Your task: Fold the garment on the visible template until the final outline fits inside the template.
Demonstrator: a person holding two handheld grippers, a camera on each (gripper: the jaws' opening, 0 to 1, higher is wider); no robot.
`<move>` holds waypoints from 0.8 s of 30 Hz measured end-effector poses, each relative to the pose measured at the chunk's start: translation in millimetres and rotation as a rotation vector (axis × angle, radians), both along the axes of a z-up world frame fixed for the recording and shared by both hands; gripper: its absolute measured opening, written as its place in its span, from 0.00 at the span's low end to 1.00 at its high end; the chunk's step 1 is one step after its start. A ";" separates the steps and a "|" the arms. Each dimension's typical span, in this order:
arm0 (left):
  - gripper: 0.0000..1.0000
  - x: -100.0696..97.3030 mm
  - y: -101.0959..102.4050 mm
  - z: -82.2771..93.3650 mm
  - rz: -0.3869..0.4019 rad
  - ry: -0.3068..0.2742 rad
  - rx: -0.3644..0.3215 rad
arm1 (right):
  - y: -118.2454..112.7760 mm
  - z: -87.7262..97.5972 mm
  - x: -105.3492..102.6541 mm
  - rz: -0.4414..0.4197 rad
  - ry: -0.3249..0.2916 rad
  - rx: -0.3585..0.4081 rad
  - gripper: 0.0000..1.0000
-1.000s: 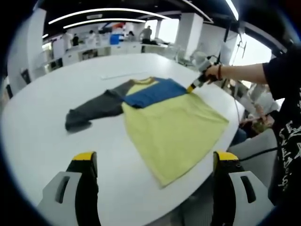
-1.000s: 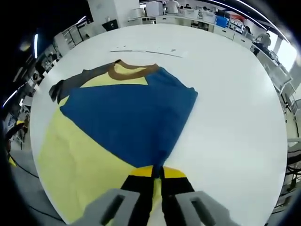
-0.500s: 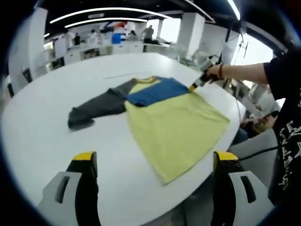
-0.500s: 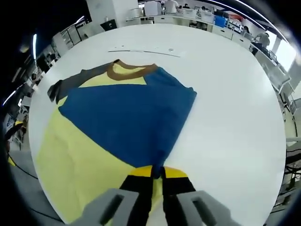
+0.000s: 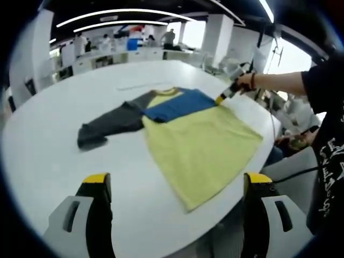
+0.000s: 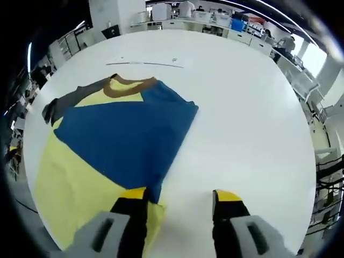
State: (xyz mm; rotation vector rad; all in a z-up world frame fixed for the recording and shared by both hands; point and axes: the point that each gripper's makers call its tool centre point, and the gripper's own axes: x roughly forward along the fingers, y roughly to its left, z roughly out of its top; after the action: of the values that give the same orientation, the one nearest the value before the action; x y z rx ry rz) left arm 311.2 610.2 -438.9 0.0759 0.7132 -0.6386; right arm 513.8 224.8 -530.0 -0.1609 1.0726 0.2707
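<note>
A yellow T-shirt [image 5: 199,145] lies on the white round table [image 5: 48,145]. Its blue sleeve [image 5: 174,105] is folded in across the chest and its grey sleeve [image 5: 107,122] stretches out to the left. In the right gripper view the blue sleeve [image 6: 126,134] lies flat over the yellow body [image 6: 64,188], beside the brown collar [image 6: 126,85] and the grey sleeve [image 6: 67,102]. My right gripper [image 6: 180,199] is open just past the sleeve's cuff end, nothing between its fingers; it also shows as the right gripper [image 5: 224,97] in a person's hand. My left gripper [image 5: 177,185] hangs open well short of the shirt.
A thin white strip with marks [image 6: 148,62] lies on the table beyond the collar. The person's arm and dark shirt [image 5: 322,123] stand at the right edge. Desks and people fill the room behind the table [image 6: 252,134].
My right gripper has opened and let go of the blue sleeve's end, which now lies on the shirt. The left gripper has stayed where it was.
</note>
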 end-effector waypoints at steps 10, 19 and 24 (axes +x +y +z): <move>0.99 1.0 -4.9 1.0 -0.005 -0.002 0.002 | 22.0 25.1 9.6 0.064 -0.094 0.118 0.78; 0.99 6.4 -0.7 4.2 -0.002 -0.014 0.010 | 42.8 50.0 8.9 0.158 -0.163 0.178 0.93; 0.99 14.6 3.4 8.5 0.009 -0.034 0.011 | 52.7 66.4 3.0 0.203 -0.202 0.215 0.99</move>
State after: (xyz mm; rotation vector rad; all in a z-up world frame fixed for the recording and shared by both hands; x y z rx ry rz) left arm 325.8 613.6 -430.5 0.0939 0.6839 -0.6237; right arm 516.8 277.5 -463.6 -0.1011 0.8213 0.5392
